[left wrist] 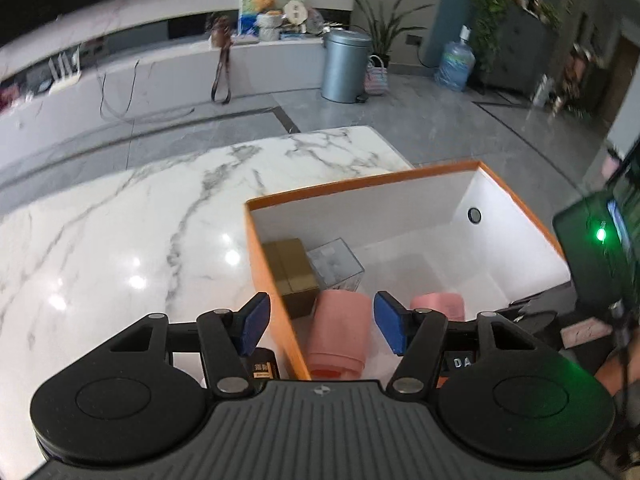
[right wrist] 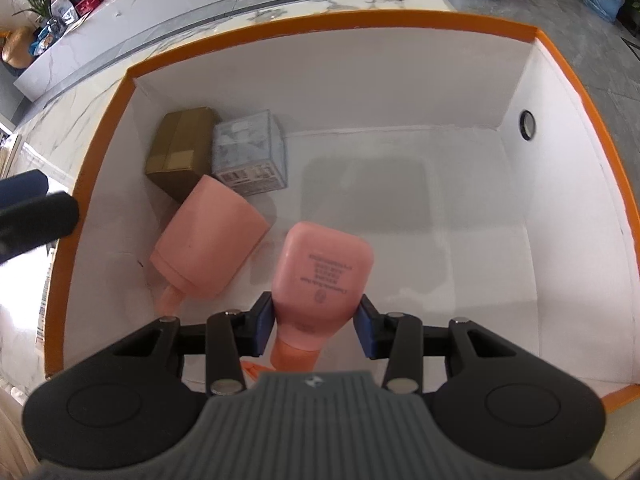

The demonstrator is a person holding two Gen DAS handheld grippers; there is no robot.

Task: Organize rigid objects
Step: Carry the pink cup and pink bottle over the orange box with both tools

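Grey tiled floor [left wrist: 420,120], white marble table [left wrist: 120,240], metal bin [left wrist: 346,66], potted plants [left wrist: 384,24].

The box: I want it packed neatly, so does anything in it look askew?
Yes. In the box, one pink bottle lies tipped on its side, angled against the brown carton, unlike the squarely placed clear case. The right gripper holds a second pink bottle above the floor.

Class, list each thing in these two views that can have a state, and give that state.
Orange-rimmed white cardboard box: open, lidless.
Larger pink plastic bottle: lying on its side.
Smaller pink plastic bottle: gripped, base forward.
Brown cardboard carton: closed.
Left gripper: open, empty.
Right gripper: shut on the smaller bottle.
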